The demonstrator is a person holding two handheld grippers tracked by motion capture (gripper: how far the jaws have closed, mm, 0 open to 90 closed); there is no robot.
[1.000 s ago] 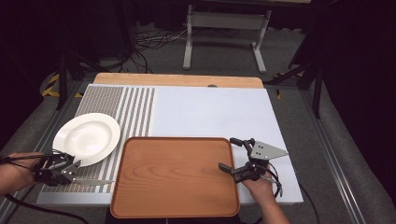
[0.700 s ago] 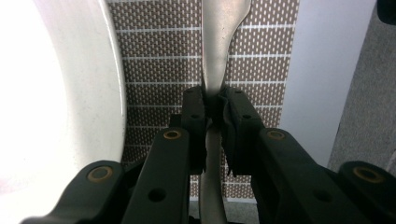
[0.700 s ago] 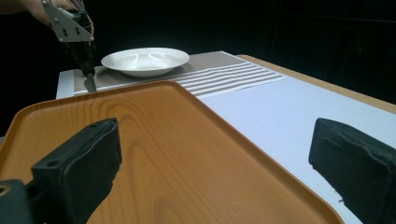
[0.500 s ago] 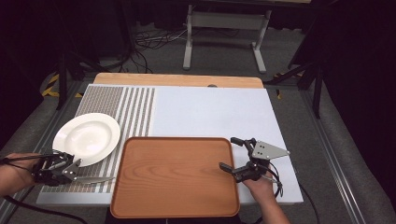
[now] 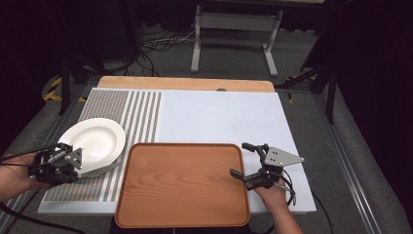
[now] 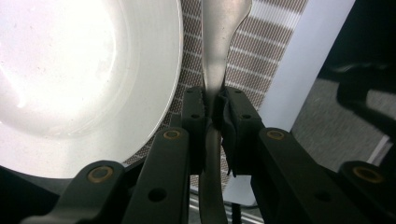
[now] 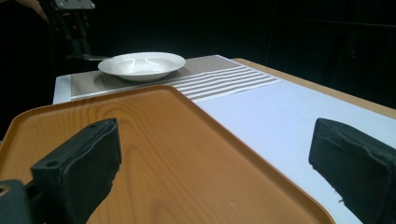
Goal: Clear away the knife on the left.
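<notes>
Between the left gripper's jaws a piece of metal cutlery is sitting, pinched at the neck of its handle, with the jaws clenching tight on it. Its long axis is running straight out ahead of the jaws and back under them, the broad end pointing forward; whether that end is a spoon or a knife is hard to tell. Just to one side of the jaws the white plate is lying on the striped mat, its rim close beside the utensil. Beyond the far end of the utensil, in the high view, the wooden tray is waiting, so the left hand is the one placed to carry it there. The right gripper is hovering over the tray's near right corner, jaws spread wide and holding nothing. Compared with a second ago, the left gripper is sitting higher and nearer the plate, the utensil lifting off the mat with it, while the right one is keeping its place.
</notes>
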